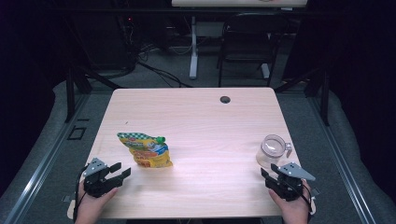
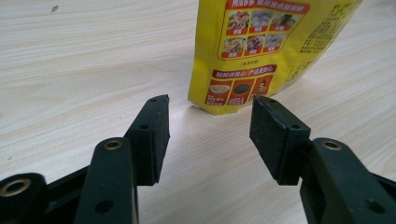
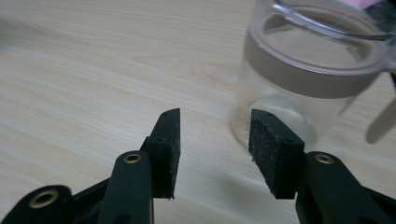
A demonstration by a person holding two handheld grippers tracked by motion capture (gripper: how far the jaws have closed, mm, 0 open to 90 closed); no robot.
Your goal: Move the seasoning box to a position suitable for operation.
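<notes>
A: How are the hands set?

B: Both come up from the near edge of the wooden table (image 1: pixel 196 112). The left hand (image 1: pixel 91 205) grips the left gripper (image 1: pixel 120 171) low over the tabletop, its jaws angled forward and toward the middle. The right hand (image 1: pixel 292 207) holds the right gripper (image 1: pixel 267 173) the same way, low and level, jaws pointing forward and slightly inward, with the grey three-cornered plate on top.

A: And the jaws?

B: Both pairs stand apart with nothing between them. In the left gripper view the gap shows bare wood between the left gripper's (image 2: pixel 210 119) pads; the right gripper's (image 3: pixel 215 133) pads are likewise spread over bare wood.

A: Where is the pouch?

B: The yellow pouch (image 1: pixel 145 150) lies just ahead of the left gripper's tips, a little toward the middle, near but not touching. Seen from that gripper, the pouch's (image 2: pixel 261 51) lower edge sits just beyond the far jaw's tip.

A: Any writing?

B: Red bands with small yellow Chinese characters and rows of little food photos; the characters are too small to read. From above, the front shows a green checked top strip and a green cap.

A: And on the other side?

B: A clear glass jar (image 1: pixel 272 149) with a pale band below its rim stands just ahead of the right gripper. In that gripper's view the jar (image 3: pixel 299 93) rises just past the far jaw, apart from it. It carries no readable label.
</notes>
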